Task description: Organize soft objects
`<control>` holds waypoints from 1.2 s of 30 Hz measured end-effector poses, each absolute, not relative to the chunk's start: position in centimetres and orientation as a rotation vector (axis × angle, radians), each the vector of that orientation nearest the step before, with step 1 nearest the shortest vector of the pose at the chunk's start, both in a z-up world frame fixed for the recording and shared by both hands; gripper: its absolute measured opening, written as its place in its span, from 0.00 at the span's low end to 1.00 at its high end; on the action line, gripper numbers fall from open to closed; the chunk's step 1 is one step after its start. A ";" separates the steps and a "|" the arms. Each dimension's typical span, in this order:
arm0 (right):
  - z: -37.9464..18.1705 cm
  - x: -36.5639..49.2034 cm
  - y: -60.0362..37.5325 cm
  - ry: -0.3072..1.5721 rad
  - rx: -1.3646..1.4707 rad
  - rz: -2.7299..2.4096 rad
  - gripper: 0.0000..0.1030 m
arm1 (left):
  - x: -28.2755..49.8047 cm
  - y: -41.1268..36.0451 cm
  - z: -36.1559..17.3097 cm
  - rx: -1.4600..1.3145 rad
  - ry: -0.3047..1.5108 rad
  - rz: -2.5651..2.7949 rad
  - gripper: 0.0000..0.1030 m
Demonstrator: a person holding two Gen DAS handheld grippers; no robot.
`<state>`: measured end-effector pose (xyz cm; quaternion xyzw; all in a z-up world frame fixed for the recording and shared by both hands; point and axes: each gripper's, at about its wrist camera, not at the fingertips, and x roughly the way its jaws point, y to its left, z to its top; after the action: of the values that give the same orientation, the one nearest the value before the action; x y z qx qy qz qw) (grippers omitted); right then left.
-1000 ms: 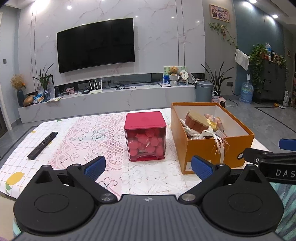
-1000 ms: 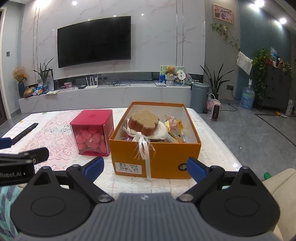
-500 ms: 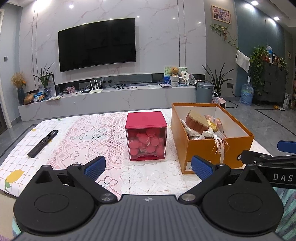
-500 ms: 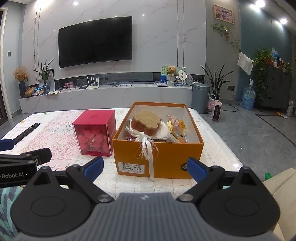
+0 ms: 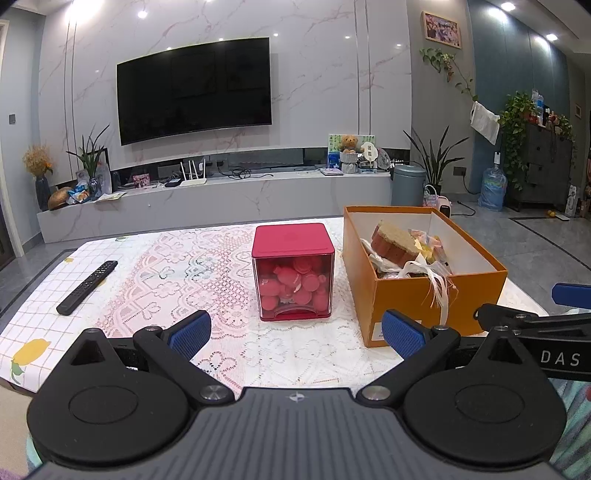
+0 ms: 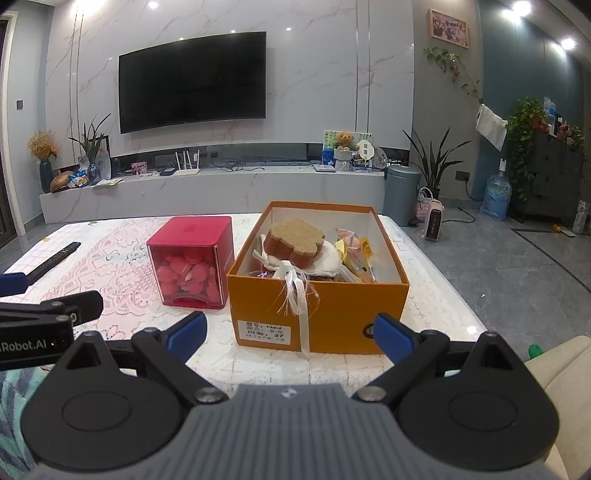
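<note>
Soft objects (image 6: 295, 242) in orange box (image 6: 332, 314), ahead of spread, empty right gripper (image 6: 290, 332), seemingly untouched.

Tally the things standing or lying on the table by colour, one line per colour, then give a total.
Red: 1, the lidded cube container of round pink pieces.
Orange: 1, the open cardboard box holding the soft items.
Black: 1, the remote control.
Total: 3.

Dim bluish room, ceiling spotlights (image 5: 142, 14) flaring; fisheye bends edges; focus seemingly sharp throughout.
</note>
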<state>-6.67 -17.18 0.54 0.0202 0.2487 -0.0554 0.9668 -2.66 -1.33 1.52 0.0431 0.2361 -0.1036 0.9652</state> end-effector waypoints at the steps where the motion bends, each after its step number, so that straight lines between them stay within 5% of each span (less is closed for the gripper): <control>1: 0.5 -6.6 -17.2 0.504 0.042 -0.113 0.92 | -2.7 -1.3 1.6 0.088 0.476 -0.209 1.00; 36: 0.1 -6.7 -16.9 0.508 0.038 -0.103 0.92 | -3.1 -1.9 2.1 0.093 0.474 -0.216 1.00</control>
<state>-6.70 -16.93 0.08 0.0187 0.2510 -0.0511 0.9665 -3.14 -1.89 2.15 0.0461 0.2342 -0.1066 0.9652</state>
